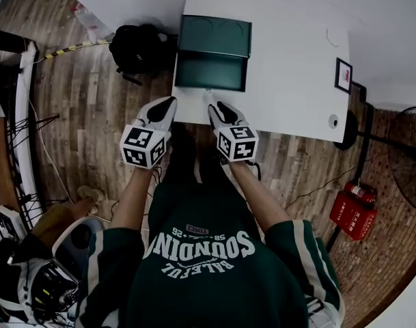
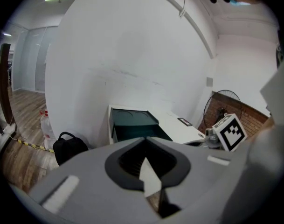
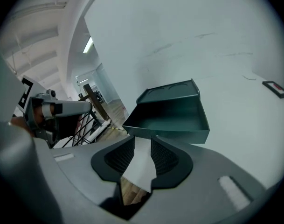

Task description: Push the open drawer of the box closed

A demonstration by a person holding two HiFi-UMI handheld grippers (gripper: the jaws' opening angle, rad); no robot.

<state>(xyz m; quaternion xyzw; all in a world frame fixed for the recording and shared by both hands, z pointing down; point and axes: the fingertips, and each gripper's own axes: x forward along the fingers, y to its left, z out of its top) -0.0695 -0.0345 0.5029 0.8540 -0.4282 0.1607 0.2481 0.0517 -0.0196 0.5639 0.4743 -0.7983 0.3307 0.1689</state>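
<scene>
Grey-white tongs first: left gripper (image 1: 168, 104) and right gripper (image 1: 214, 107) each have their jaws only a narrow crack apart, with nothing in either one. Both hover side by side at the near edge of the white table (image 1: 296, 67), the right one just short of the drawer front. The dark green drawer (image 1: 211, 74) sticks out of its box (image 1: 215, 35) and looks empty. A black backpack (image 1: 136, 46) sits on the floor to the left.
</scene>
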